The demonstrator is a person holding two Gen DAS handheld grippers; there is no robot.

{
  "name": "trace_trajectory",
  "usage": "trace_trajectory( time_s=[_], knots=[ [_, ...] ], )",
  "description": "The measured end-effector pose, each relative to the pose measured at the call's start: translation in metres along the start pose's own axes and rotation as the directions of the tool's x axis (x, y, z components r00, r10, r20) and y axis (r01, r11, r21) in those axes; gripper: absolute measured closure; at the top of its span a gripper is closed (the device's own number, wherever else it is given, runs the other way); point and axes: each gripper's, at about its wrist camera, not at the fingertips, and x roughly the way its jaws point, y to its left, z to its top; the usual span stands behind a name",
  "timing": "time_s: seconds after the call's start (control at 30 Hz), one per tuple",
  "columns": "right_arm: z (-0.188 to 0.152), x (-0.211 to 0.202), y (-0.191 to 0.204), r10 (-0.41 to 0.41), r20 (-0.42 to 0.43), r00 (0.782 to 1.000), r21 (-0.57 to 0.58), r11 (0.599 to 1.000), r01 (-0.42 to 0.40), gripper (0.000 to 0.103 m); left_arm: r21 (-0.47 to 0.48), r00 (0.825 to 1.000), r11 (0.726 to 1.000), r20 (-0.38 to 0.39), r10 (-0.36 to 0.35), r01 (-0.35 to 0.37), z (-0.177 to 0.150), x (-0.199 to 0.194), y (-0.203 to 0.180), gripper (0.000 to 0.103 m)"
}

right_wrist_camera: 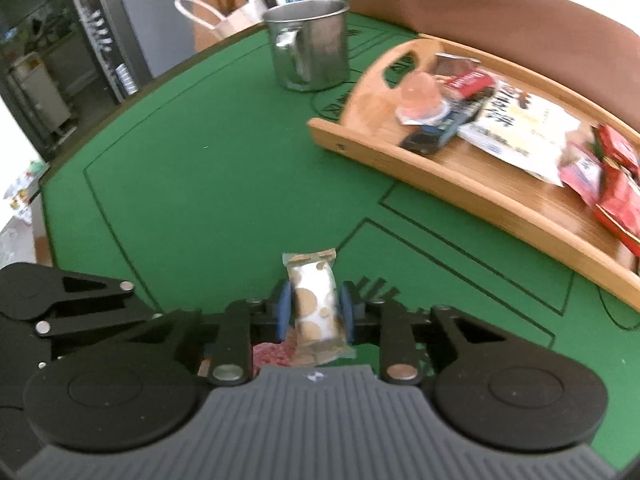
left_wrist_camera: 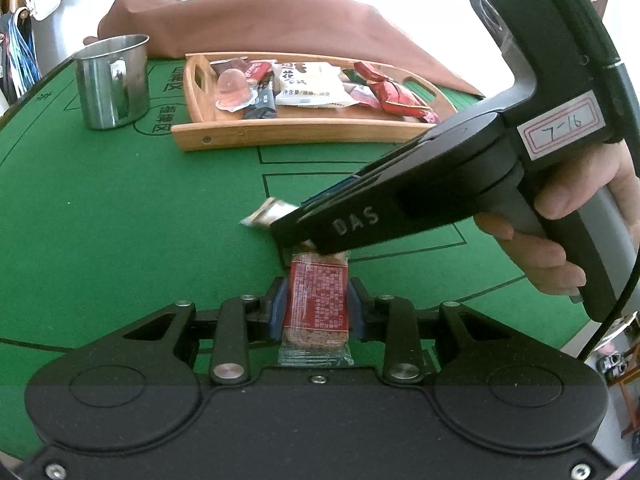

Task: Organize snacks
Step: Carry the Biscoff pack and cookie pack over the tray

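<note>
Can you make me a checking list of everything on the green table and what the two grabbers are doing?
Surface: green felt table, marked with lines.
Job's things: wooden tray holding several snack packets; red snack bar; dotted white snack packet.
Clutter: steel mug beside the tray.
Grippers: left gripper shut on the red snack bar; right gripper shut on the dotted white snack packet.
Cables: black cable hanging from the right gripper's handle.
Surroundings: brown cloth behind the tray.
</note>
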Motion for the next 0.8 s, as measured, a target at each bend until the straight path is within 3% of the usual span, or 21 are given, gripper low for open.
trace_trajectory(
  time_s=[0.33,0.6,0.7,0.8],
  knots=[
    [-0.015,-0.018,-0.038,-0.104,0.037,0.994,0.149,0.984,0.098,0.077,-0.003,0.999,0.999,0.035,0.038,-0.038,0.002,-0.002,-0.001,0.072],
    [-0.052,-0.041,-0.051,-0.228,0.114,0.967,0.216,0.956,0.2,0.076,0.008,0.996,0.997,0.063,0.07,-0.071,0.002,0.0,-0.006,0.073],
    [-0.067,-0.047,-0.049,-0.255,0.143,0.956,0.227,0.949,0.219,0.072,0.009,0.994,0.997,0.071,0.08,-0.081,0.001,0.001,-0.007,0.073],
    [-0.079,-0.051,-0.045,-0.271,0.174,0.947,0.221,0.948,0.23,0.071,0.015,0.993,0.996,0.075,0.091,-0.093,0.0,0.002,-0.01,0.06]
  ],
)
